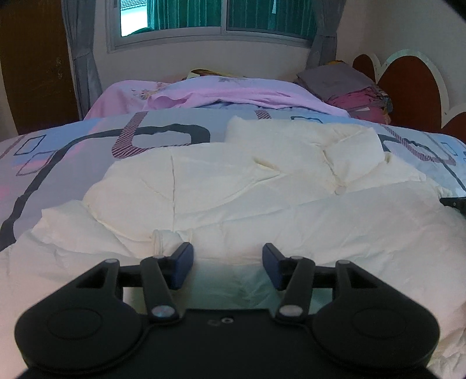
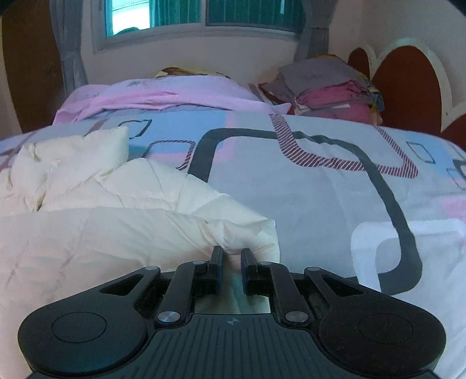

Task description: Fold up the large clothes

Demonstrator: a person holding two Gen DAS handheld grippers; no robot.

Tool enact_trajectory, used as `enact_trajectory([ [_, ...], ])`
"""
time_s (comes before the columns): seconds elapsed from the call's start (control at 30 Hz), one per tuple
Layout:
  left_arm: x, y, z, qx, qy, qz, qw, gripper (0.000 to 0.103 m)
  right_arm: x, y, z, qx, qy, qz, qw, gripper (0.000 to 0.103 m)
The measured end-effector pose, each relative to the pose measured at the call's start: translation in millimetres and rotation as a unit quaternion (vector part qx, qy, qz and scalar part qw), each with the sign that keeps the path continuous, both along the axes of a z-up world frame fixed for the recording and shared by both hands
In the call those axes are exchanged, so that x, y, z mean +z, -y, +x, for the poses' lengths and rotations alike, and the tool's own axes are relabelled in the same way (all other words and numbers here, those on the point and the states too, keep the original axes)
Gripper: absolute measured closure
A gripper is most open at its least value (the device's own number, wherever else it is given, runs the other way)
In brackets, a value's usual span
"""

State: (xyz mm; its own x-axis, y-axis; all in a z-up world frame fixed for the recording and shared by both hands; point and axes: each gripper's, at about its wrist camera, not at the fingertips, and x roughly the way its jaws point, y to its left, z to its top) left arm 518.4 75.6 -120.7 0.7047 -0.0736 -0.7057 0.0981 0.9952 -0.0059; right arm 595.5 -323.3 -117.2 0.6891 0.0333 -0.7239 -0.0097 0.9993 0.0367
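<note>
- Where the cream quilted garment (image 1: 247, 186) lies spread over the patterned bedspread (image 1: 72, 151), the left hand-held gripper (image 1: 227, 266) hovers just above its near edge, jaws parted and nothing between the blue pads (image 1: 182, 268); a bunched cuff-like end (image 1: 164, 242) sits just beside the left pad.
- To do this step well, the left side should likely take a fresh hold on that near edge, level with the right-hand hold, so the fold comes up even.
- The garment's long axis appears to run across the bed, left to right, with a padded part (image 1: 305, 137) reaching toward the window (image 1: 209, 17).
- At the right, the right hand-held gripper (image 2: 232, 269) is clamped on the garment's corner (image 2: 247, 233), jaws nearly together with cloth pinched between them.
- Folded clothes (image 2: 323, 87) are stacked by the headboard (image 2: 407, 81), well apart.
</note>
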Motion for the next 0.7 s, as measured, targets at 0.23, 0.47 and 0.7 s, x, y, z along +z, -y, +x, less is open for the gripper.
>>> enact_trajectory([
  [0.23, 35, 7, -58, -0.008, 0.041, -0.024, 0.9988, 0.047, 37, -2, -76, 0.013, 0.038, 0.014, 0.999, 0.063],
  [0.47, 10, 16, -66, -0.011, 0.001, -0.012, 0.9999, 0.047, 18, -18, -101, 0.034, 0.012, -0.004, 0.999, 0.054],
  [0.7, -1, 17, -62, -0.011, -0.01, 0.001, 0.9999, 0.043, 9, -21, -99, 0.019, -0.003, -0.016, 1.0, 0.054],
])
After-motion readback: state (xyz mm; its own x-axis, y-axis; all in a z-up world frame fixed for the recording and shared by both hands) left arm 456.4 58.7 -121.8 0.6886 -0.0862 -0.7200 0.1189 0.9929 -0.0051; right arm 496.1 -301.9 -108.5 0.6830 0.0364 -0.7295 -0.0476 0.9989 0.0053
